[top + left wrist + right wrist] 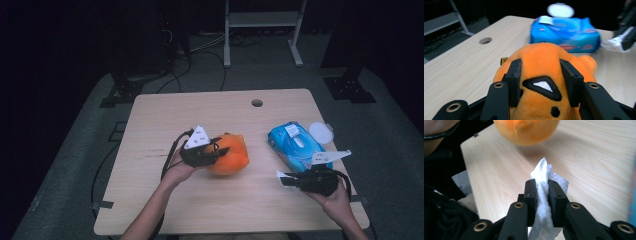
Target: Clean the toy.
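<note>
Left gripper view shows the left tongs (541, 80) closed on the orange plush toy (541, 57), lifted slightly above the worktop (461, 62). It looks soft and light, so gripping its bulging middle seems safe. Right tongs (542, 192) pinch a thin white wipe (544, 176), probably easy to tear.

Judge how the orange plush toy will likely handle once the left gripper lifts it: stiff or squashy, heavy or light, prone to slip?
The orange plush toy probably squashes: the left gripper pads sink into its fuzzy fabric. It looks light for its bulk, being soft-stuffed. Slipping seems unlikely, since the pile should grip the pads, though its rounded body might sag or swing.
</note>
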Available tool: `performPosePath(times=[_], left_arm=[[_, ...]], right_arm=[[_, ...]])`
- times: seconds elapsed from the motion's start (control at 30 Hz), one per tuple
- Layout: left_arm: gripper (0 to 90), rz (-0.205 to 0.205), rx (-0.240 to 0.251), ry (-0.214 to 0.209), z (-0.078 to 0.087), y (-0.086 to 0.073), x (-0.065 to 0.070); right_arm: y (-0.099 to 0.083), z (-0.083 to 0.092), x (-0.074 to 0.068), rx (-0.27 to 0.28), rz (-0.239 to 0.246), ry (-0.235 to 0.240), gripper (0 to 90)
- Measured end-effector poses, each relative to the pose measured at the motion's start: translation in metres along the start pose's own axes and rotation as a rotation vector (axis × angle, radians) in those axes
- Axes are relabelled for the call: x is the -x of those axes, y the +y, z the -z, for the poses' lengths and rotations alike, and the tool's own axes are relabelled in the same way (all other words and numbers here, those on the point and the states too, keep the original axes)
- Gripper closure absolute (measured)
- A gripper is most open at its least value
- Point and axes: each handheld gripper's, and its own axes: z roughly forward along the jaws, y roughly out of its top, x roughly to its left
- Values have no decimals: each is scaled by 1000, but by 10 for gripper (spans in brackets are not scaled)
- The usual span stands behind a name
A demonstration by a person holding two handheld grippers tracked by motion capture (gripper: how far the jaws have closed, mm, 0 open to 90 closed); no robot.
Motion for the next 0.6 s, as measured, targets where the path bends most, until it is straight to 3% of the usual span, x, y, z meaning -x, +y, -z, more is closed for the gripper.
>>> performPosePath(times=[0.13,0.27,0.3,0.33,0.6], left_arm=[[573,26,-26,26,-8,-15,-10],[558,51,-68,30,-14,-32,-13],[553,61,-60,24,-14,-34,-13],[546,75,-47,20,-13,-35,-14],[462,67,-53,9,-8,-33,-12]], right_arm=[[-2,-1,3,4,26,-44,778],[-3,-3,4,16,34,-59,750],[-4,-4,5,18,31,-53,744],[-4,-5,6,18,26,-47,727],[-4,-13,9,22,24,-36,622]])
